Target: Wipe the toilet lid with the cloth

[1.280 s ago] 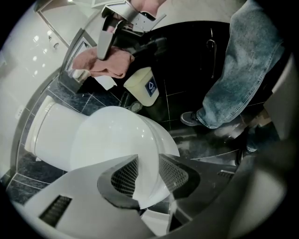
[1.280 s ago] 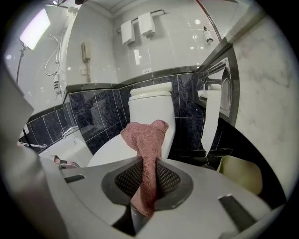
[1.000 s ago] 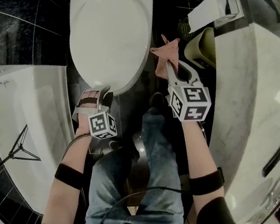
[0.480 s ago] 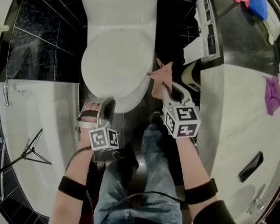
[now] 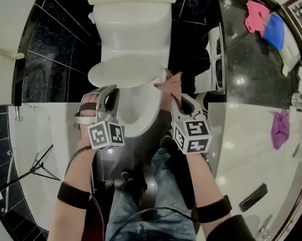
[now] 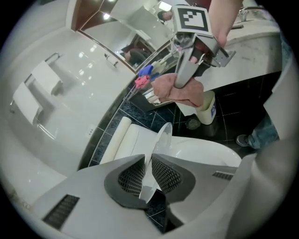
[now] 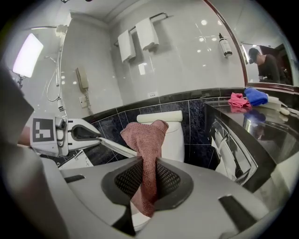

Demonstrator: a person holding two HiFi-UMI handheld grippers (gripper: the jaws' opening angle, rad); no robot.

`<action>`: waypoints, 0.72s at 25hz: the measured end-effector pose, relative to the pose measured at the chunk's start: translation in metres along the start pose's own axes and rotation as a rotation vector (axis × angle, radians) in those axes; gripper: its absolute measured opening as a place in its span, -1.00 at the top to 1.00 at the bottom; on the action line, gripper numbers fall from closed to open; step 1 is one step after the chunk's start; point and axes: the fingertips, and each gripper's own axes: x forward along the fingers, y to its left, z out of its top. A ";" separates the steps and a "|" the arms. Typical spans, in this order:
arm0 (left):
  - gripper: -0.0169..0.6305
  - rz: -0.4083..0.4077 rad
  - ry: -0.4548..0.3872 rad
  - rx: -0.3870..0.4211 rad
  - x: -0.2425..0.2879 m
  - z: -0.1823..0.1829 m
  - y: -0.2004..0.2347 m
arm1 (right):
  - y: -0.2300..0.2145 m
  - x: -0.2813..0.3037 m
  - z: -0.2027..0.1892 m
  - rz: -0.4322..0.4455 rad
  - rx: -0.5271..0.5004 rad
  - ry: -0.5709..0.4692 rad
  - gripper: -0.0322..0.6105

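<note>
My left claw (image 6: 148, 173) has its 2 jaws drawn almost together on the front rim of the toilet lid (image 6: 161, 140). They have just been closing, and the thin white edge is pinched between them. The lid runs straight ahead of that claw, tilted up off the bowl (image 5: 141, 113), with its far end toward the cistern (image 5: 133, 14).

My right claw (image 7: 149, 179) is clamped narrowly on the cloth (image 7: 145, 137), a reddish-pink rag that bunches up above the jaws and hangs a little below them. In the head view this claw sits just to the right of the lid's edge. The cloth at its tip is close to the rim, but I cannot tell whether they touch. The 2 claws are near each other.
</note>
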 end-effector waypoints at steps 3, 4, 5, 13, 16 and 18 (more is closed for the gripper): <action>0.82 0.028 0.029 -0.025 0.022 0.012 0.037 | -0.015 0.005 0.017 0.017 0.004 -0.005 0.66; 0.82 0.037 0.036 -0.033 0.030 0.016 0.049 | -0.020 0.006 0.023 0.021 0.007 -0.006 0.65; 0.82 0.044 0.041 -0.038 0.038 0.019 0.060 | -0.025 0.008 0.028 0.024 0.009 -0.005 0.65; 0.82 0.072 0.047 -0.059 0.093 0.032 0.127 | -0.030 0.025 0.066 0.060 -0.010 0.001 0.66; 0.82 0.068 0.033 -0.053 0.116 0.034 0.148 | -0.028 0.030 0.080 0.053 -0.031 -0.002 0.65; 0.82 0.060 0.027 -0.050 0.130 0.034 0.160 | -0.026 0.030 0.087 0.040 -0.037 -0.006 0.65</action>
